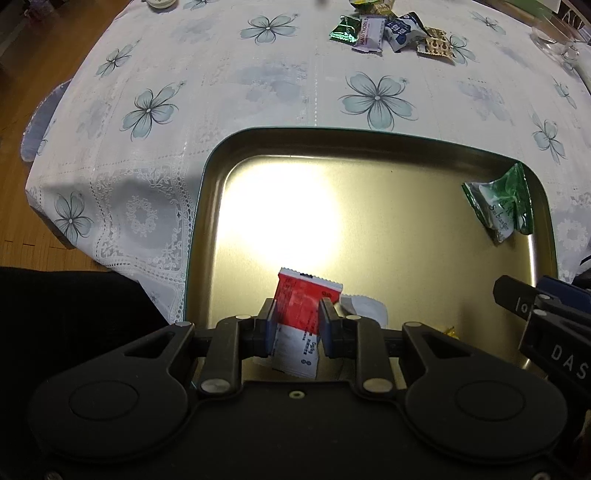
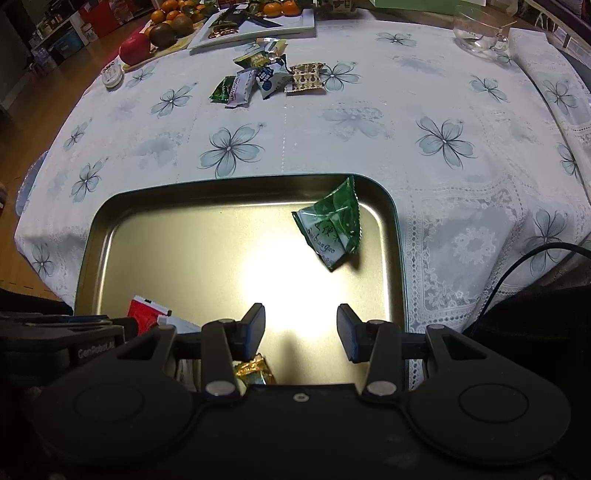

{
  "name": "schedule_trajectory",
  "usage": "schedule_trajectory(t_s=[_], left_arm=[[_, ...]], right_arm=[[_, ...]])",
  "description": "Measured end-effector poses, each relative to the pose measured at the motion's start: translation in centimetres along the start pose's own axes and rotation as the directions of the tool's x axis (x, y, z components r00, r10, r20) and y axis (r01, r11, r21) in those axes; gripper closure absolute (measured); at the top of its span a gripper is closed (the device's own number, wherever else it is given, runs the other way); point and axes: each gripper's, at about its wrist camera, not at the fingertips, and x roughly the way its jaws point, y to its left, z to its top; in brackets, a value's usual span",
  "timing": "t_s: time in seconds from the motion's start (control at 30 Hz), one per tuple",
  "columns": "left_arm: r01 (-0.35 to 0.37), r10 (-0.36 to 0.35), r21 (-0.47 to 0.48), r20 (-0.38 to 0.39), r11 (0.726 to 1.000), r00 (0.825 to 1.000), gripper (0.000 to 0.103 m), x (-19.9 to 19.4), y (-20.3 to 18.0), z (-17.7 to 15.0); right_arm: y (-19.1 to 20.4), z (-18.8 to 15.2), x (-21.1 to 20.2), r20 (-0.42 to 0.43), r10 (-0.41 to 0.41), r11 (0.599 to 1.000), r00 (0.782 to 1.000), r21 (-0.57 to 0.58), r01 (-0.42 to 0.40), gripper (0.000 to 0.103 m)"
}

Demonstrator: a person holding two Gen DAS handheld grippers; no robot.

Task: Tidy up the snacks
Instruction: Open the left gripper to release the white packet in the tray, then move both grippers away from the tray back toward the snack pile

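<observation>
My left gripper [image 1: 297, 314] is shut on a red-and-white snack packet [image 1: 301, 317], held upright over the near part of the gold metal tray [image 1: 207, 184]. A white packet [image 1: 365, 308] lies just behind it on the tray. A green-and-white packet [image 1: 498, 205] rests in the tray's far right corner. My right gripper [image 2: 301, 326] hovers open over the tray [image 2: 96, 229], nothing between its fingers; a gold-wrapped candy [image 2: 255, 369] lies beneath its left finger. The green packet [image 2: 332, 229] lies ahead of it. The red packet [image 2: 142, 314] shows at the left.
A pile of loose snack packets [image 1: 391, 33] lies on the flowered tablecloth beyond the tray, the same pile [image 2: 266, 79] in the right view. Fruit [image 2: 166, 26], a white plate [image 2: 258, 26], a small round tin [image 2: 112, 75] and a glass bowl [image 2: 480, 33] stand at the far edge.
</observation>
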Motion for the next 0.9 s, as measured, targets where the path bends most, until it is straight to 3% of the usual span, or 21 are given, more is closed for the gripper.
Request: schedule_trajectory(t_s=[0.53, 0.9], left_arm=[[-0.005, 0.005, 0.012, 0.030, 1.000, 1.000, 0.069, 1.3, -0.3, 9.3], [-0.026, 0.025, 0.019, 0.048, 0.999, 0.999, 0.069, 3.0, -1.1, 18.0]], right_arm=[[-0.6, 10.5, 3.4, 0.003, 0.007, 1.000, 1.000, 0.015, -0.007, 0.058], [-1.5, 19.5, 7.1, 0.021, -0.064, 0.998, 0.998, 0.025, 0.064, 0.058]])
